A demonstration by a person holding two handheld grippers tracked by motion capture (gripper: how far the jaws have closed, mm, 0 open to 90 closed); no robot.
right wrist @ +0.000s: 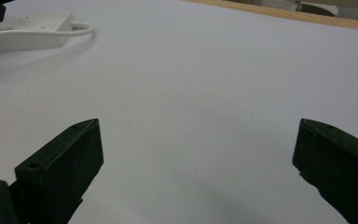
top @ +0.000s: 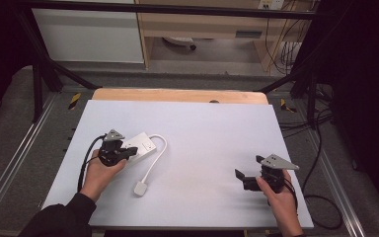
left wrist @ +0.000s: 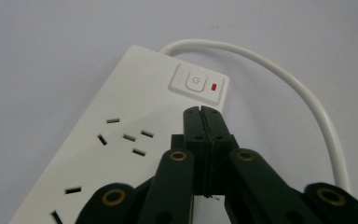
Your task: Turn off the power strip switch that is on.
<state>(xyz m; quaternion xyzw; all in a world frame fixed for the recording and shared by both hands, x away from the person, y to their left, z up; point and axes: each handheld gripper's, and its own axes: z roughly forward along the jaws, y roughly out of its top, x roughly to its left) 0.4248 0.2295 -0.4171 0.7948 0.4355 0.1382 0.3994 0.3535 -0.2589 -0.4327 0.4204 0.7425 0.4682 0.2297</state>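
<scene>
While the left gripper [left wrist: 201, 110] poises its jaws pressed together over the power strip [left wrist: 121, 135], the right gripper [right wrist: 198, 154] gapes wide, empty.

In the left gripper view, the left gripper [left wrist: 204, 112] is covering part of the power strip [left wrist: 121, 116], and the bottom edge is cutting off the strip's near end. The cord [left wrist: 307, 100] is disappearing behind the gripper. In the high view, the plug [top: 140, 188] is looking too small to read.

High view looked forward and down over the whole table [top: 217, 123], left gripper view sat close above the power strip [left wrist: 121, 140], right gripper view skimmed low toward the table's far-left part, sharing that strip [right wrist: 28, 30].
</scene>
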